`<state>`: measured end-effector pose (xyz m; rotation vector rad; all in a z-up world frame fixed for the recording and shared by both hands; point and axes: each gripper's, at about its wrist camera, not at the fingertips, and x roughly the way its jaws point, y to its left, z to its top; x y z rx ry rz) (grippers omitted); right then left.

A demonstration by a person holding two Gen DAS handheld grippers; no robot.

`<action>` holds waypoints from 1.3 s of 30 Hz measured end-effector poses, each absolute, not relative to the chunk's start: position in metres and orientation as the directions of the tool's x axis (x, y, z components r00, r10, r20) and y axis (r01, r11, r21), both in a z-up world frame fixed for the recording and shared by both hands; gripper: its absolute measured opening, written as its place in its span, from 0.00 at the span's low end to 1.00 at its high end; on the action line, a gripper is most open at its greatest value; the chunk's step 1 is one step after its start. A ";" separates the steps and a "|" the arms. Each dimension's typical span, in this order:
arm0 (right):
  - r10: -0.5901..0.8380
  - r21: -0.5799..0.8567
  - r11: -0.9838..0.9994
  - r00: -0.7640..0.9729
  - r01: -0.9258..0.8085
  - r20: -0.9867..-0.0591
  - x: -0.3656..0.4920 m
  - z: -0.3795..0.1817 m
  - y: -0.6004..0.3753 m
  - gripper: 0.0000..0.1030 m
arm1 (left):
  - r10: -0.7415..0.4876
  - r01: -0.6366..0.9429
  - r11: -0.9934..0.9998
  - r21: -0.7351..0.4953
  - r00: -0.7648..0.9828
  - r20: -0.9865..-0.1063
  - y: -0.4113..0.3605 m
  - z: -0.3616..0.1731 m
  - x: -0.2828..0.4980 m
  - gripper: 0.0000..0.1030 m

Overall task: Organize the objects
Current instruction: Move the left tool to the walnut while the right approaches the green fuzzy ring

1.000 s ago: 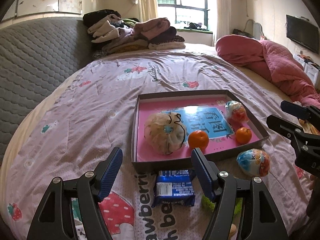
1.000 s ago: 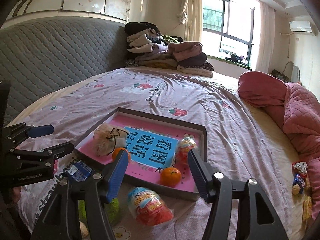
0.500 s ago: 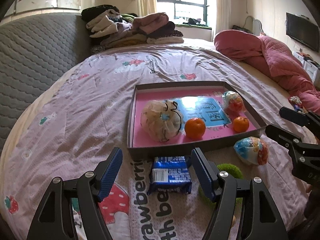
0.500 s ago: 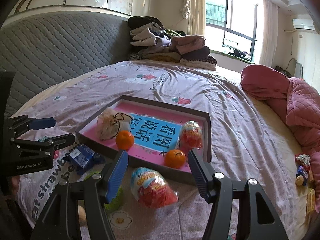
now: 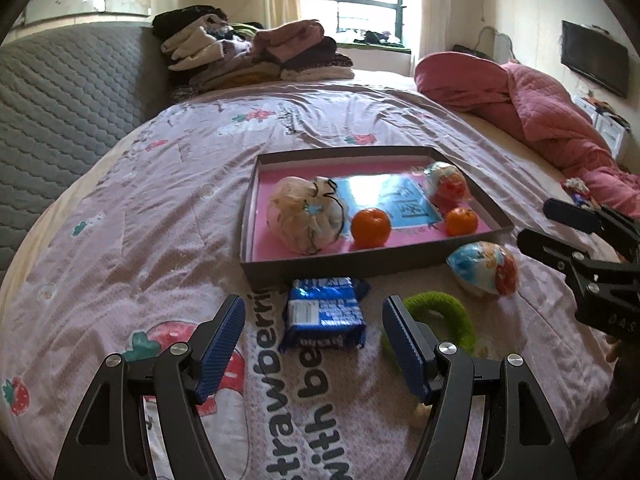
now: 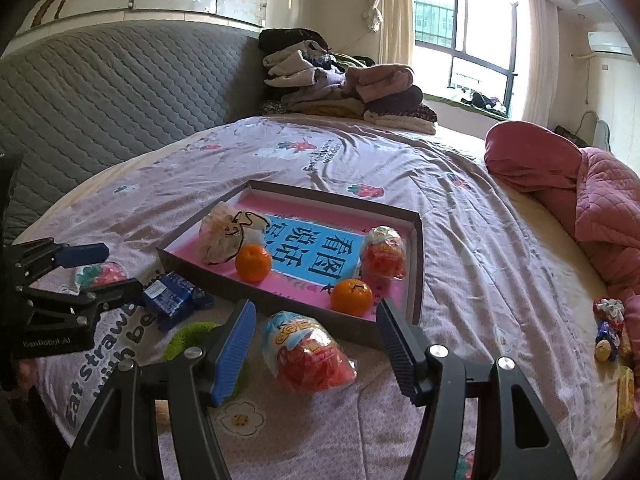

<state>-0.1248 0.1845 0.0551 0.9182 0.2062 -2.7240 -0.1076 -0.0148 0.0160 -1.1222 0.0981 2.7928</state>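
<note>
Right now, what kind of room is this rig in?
A lived-in bedroom, most likely. The work surface is a bed with a strawberry-print cover and a padded grey headboard; folded clothes are stacked at its far end, and a pink quilt is bunched along one side.

left tool (image 5: 314, 336) | lowered toward blue packet (image 5: 324, 312) | green ring (image 5: 448, 320) revealed

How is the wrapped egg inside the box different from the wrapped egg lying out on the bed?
The egg in the box rests in the box's far corner beside an orange; the egg on the bed lies outside, just in front of the box wall, between the right tongs. Both wear shiny blue-and-red wrappers.
</note>
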 end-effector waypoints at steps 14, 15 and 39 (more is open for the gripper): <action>-0.213 -0.034 -0.952 -0.734 0.306 -0.645 -0.114 0.043 0.176 0.60 | 0.151 -0.224 -0.975 0.010 -0.686 -0.712 0.005 0.003 -0.076 0.70; -0.213 -0.033 -0.951 -0.730 0.307 -0.650 -0.113 0.041 0.175 0.60 | 0.151 -0.228 -0.974 0.013 -0.686 -0.712 0.007 0.002 -0.074 0.70; -0.271 0.037 -0.935 -0.645 0.353 -0.715 -0.103 0.020 0.165 0.60 | 0.238 -0.362 -0.932 0.000 -0.611 -0.755 0.034 -0.029 -0.054 0.70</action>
